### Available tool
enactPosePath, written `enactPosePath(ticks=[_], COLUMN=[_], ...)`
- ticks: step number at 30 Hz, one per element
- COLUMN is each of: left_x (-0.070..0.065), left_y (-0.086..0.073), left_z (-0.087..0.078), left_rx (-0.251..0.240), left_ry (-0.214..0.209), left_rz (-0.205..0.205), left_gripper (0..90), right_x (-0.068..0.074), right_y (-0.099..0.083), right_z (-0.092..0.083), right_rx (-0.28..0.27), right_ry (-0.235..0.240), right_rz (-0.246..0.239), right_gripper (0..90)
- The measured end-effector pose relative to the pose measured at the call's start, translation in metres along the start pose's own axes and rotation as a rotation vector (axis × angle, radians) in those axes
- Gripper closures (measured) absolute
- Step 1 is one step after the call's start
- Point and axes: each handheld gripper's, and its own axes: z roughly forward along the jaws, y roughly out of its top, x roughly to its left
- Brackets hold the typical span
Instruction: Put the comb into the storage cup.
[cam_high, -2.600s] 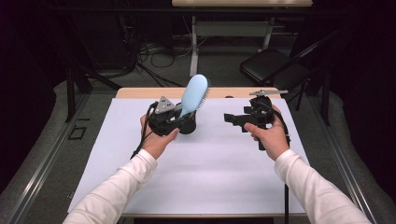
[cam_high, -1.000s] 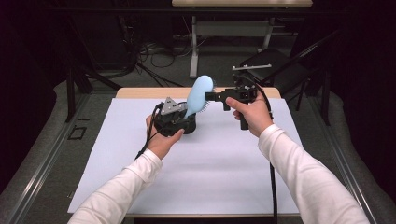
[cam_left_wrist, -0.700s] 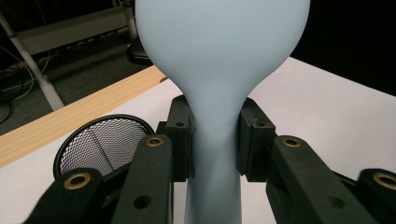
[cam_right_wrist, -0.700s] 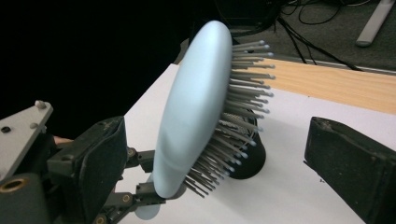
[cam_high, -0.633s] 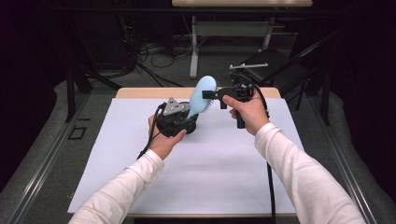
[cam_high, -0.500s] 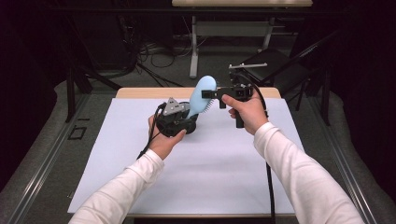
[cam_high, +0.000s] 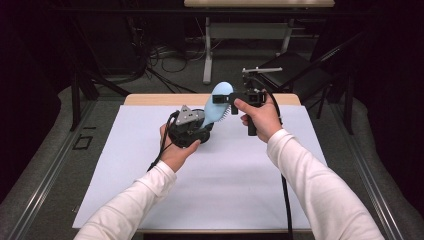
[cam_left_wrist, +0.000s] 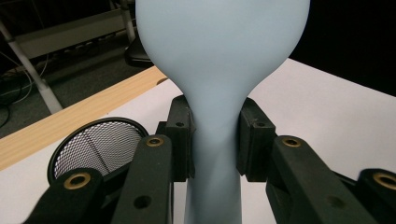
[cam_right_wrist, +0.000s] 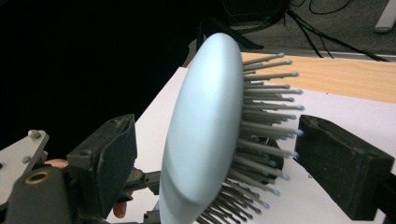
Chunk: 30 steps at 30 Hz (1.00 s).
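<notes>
A light blue hairbrush (cam_high: 218, 104) stands tilted above the white table cover. My left gripper (cam_high: 196, 127) is shut on its narrow neck (cam_left_wrist: 215, 135), a pad (cam_left_wrist: 180, 140) pressing on each side. My right gripper (cam_high: 223, 98) reaches in from the right around the brush head (cam_right_wrist: 201, 135), and its jaws have just been closing. The right-hand pad (cam_right_wrist: 343, 165) meets the bristle tips (cam_right_wrist: 280, 121). A gap still separates the left-hand pad (cam_right_wrist: 109, 163) from the smooth back of the brush.
A black mesh cup (cam_left_wrist: 91, 147) stands on the white sheet (cam_high: 210, 185) just beside the left gripper. A strip of bare wood (cam_high: 150, 99) runs along the table's far edge. Beyond it are cables, a stand and dark floor.
My right hand has come in from the right side of the table to the brush head, and its jaws now straddle it. The left hand and the brush have kept still.
</notes>
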Motion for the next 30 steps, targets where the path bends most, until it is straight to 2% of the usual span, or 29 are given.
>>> enactPosePath(ticks=[12,17,25,30], left_x=[-0.003,-0.005,-0.006,-0.006], left_y=[-0.001,-0.002,-0.002,-0.003], left_z=[0.003,0.004,0.005,0.005], left_rx=[0.006,0.011,0.008,0.008], left_ry=[0.000,0.000,-0.004,-0.005], left_rz=[0.014,0.019,0.023,0.020], left_gripper=[69.8,69.8,69.8,69.8], right_x=[-0.004,-0.006,-0.010,-0.011], right_y=[0.001,0.001,0.001,0.001], right_z=[0.001,0.000,0.001,0.000], right_rx=[0.009,0.014,0.041,0.043], right_ry=[0.015,0.024,0.073,0.076], right_rz=[0.044,0.067,0.119,0.127], right_gripper=[15.2,19.6,27.8,30.6])
